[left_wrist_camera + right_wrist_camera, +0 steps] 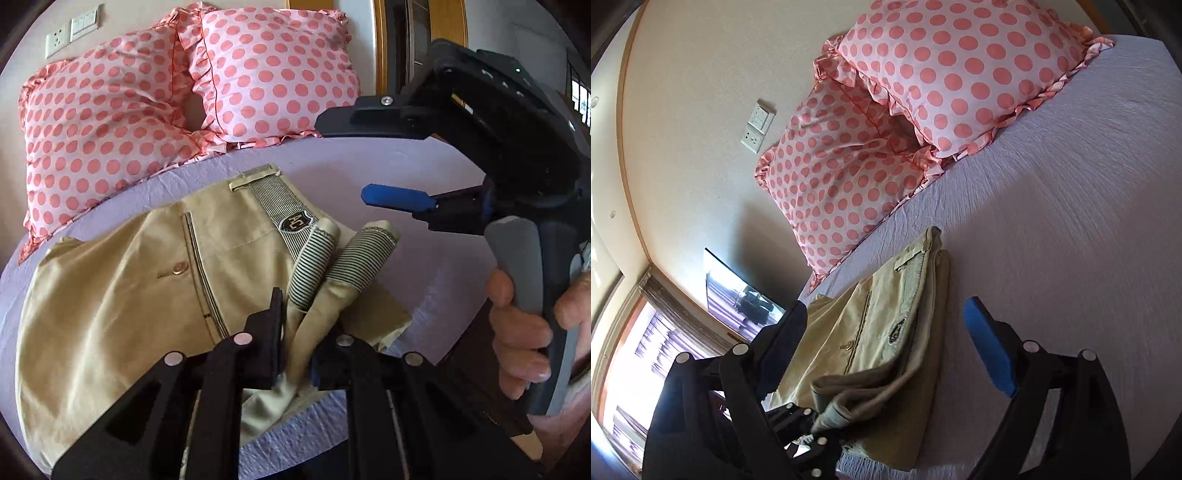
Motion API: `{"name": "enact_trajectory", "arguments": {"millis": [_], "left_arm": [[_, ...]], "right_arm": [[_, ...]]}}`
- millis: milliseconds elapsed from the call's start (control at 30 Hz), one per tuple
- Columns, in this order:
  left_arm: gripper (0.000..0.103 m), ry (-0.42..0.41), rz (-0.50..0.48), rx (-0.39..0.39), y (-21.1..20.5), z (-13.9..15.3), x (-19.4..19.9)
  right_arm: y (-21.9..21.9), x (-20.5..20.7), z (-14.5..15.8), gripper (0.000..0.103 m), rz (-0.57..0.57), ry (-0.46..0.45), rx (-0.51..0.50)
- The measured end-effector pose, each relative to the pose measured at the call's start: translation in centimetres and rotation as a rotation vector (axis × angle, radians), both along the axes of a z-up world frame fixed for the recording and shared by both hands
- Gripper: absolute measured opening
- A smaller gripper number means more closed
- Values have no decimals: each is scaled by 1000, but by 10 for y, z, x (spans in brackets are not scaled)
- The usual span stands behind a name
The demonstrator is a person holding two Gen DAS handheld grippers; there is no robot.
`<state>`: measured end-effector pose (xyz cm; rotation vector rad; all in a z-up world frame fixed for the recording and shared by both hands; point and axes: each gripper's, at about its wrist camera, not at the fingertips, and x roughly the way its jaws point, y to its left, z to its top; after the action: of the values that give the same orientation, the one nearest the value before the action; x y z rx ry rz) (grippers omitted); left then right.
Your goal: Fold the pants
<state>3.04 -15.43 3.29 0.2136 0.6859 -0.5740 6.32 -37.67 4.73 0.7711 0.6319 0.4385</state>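
Khaki pants (122,295) lie partly folded on the lilac bed sheet (424,266). Their striped waistband lining with a crest label (293,223) faces up. My left gripper (299,350) is shut on two cuffed leg ends (332,280), held over the folded part. My right gripper (397,199) hovers open to the right of the pants in the left wrist view. In the right wrist view it (882,350) is open above the pants (882,332), and the left gripper (812,432) shows at the bottom holding the fabric.
Two pink polka-dot pillows (273,74) (103,144) lean at the head of the bed. A wall socket and switches (72,31) are behind them. A window (631,369) and a picture (738,299) are on the left in the right wrist view.
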Motion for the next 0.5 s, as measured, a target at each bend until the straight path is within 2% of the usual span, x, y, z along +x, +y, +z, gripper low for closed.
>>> {"name": "enact_trajectory", "arguments": {"millis": [67,133,200,233,300,367,433,500], "left_arm": [[27,49,-62,-86,19,12,-7],[50,88,-135,-208,46,30,-21],[60,79,-128,-289,80,45,-27],[65,68,-85,-299,98,50,-25],[65,47,91,-260,138,51,-2],[63,100,259,-241,178,42,29],[61,195,340,-303,213,27,55],[60,269,359,-386,236,15,71]], "right_arm": [[9,5,-1,88,32,26,-47],[18,11,-1,88,61,43,-110],[26,20,-5,87,82,65,-152],[28,24,-7,84,92,78,-161],[31,34,-15,73,100,116,-172],[33,43,-20,64,100,137,-194],[34,48,-22,58,107,137,-208],[36,52,-24,47,135,148,-190]]}}
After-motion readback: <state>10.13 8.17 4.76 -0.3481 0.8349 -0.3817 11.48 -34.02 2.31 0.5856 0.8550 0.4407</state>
